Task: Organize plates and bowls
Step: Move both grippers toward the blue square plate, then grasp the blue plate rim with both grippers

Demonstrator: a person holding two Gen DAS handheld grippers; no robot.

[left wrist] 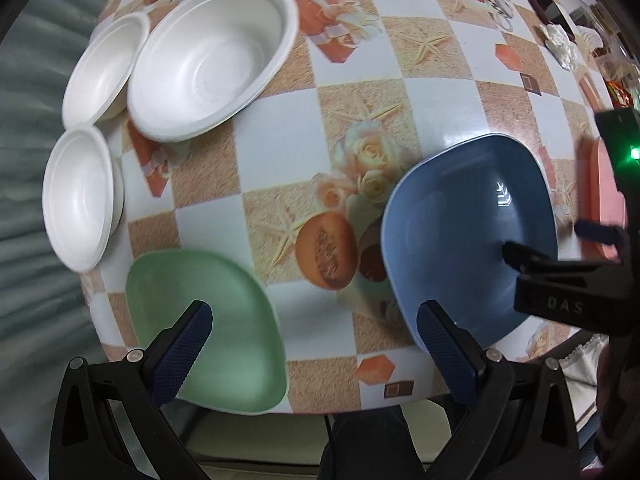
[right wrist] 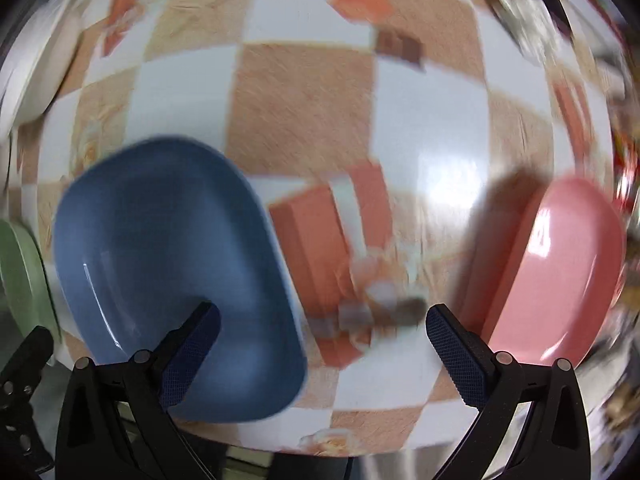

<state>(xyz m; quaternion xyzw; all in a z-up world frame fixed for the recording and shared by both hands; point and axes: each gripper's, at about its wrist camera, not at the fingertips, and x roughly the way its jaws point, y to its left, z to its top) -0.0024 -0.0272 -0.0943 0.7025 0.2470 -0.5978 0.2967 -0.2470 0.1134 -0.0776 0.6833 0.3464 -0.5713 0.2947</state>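
Observation:
A green plate (left wrist: 224, 320) lies at the table's near edge, under my open left gripper (left wrist: 316, 336); its left finger hangs over the plate. A blue plate (left wrist: 464, 232) sits to its right, with the right finger over its near rim. Three white bowls stand at the far left: a large one (left wrist: 212, 64) and two small ones (left wrist: 100, 68) (left wrist: 80, 196). In the blurred right wrist view my right gripper (right wrist: 324, 340) is open between the blue plate (right wrist: 168, 272) and a pink plate (right wrist: 560, 276). The right gripper (left wrist: 560, 244) also shows in the left wrist view, over the blue plate.
The table (left wrist: 360, 92) wears a checked cloth printed with starfish, roses and gift boxes. Its near edge runs just behind the plates. Clutter (left wrist: 564, 40) sits at the far right corner. A grey-green curtain or cover (left wrist: 28, 120) hangs off the left side.

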